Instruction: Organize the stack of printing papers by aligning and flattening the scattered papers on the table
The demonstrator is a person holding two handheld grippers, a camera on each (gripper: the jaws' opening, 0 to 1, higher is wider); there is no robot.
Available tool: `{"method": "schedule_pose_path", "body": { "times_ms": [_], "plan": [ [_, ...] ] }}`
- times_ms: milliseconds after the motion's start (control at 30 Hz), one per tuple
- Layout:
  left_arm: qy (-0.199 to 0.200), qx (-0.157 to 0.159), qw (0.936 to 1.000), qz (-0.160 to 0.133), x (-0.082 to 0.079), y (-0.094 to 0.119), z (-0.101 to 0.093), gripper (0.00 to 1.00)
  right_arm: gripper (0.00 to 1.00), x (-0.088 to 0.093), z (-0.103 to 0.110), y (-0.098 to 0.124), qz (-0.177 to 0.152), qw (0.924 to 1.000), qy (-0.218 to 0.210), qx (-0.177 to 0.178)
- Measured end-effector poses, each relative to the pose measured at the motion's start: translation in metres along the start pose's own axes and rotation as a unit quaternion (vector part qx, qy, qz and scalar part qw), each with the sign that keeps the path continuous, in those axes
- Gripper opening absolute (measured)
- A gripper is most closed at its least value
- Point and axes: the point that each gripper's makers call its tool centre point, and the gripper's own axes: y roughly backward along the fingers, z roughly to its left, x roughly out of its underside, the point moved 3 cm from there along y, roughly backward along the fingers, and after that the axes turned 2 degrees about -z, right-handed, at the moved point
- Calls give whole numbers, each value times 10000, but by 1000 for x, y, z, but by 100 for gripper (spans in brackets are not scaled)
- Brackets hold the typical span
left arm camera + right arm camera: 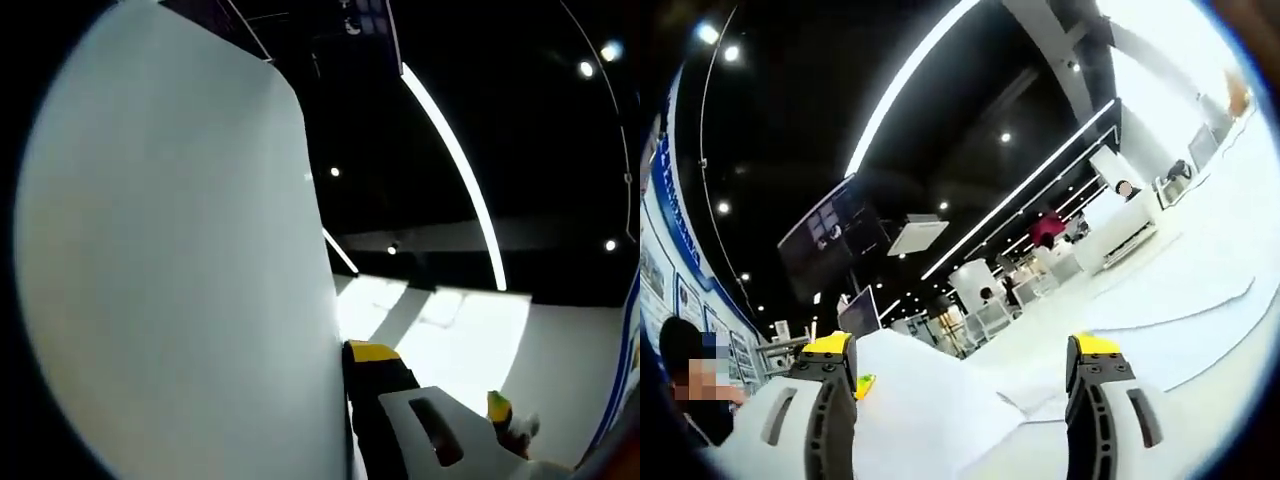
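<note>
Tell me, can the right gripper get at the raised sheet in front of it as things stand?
Probably yes: the right gripper is open, and the raised sheet sits between its jaws with nothing in the way.

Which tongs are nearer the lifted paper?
Left. The left tongs sit right against the raised paper, seemingly pinching its edge. The right tongs are open, the paper lying between and beyond them.

A large white sheet of paper [180,260] stands close against the left gripper's path. Between the right gripper's spread jaws, a raised white paper stack [930,400] blocks low passage.
</note>
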Motion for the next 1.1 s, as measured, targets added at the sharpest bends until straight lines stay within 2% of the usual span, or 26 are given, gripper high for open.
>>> {"method": "schedule_pose_path", "body": {
  "times_ms": [433, 533, 767, 1100],
  "plan": [
    [-18, 9, 10000, 13, 1, 0, -1, 6, 81, -7, -24, 18, 473, 9962, 706, 178],
    [-20, 7, 10000, 28, 1, -1, -1, 6, 82, -10, -38, 27, 606, 9929, 941, 400],
    [-32, 14, 10000, 22, 1, -1, -1, 6, 81, -20, -56, 38, 634, 9903, 1040, 669],
    [-37, 12, 10000, 34, 0, -1, 1, 6, 81, -24, -63, 45, 742, 9884, 1104, 727]
  ]
}}
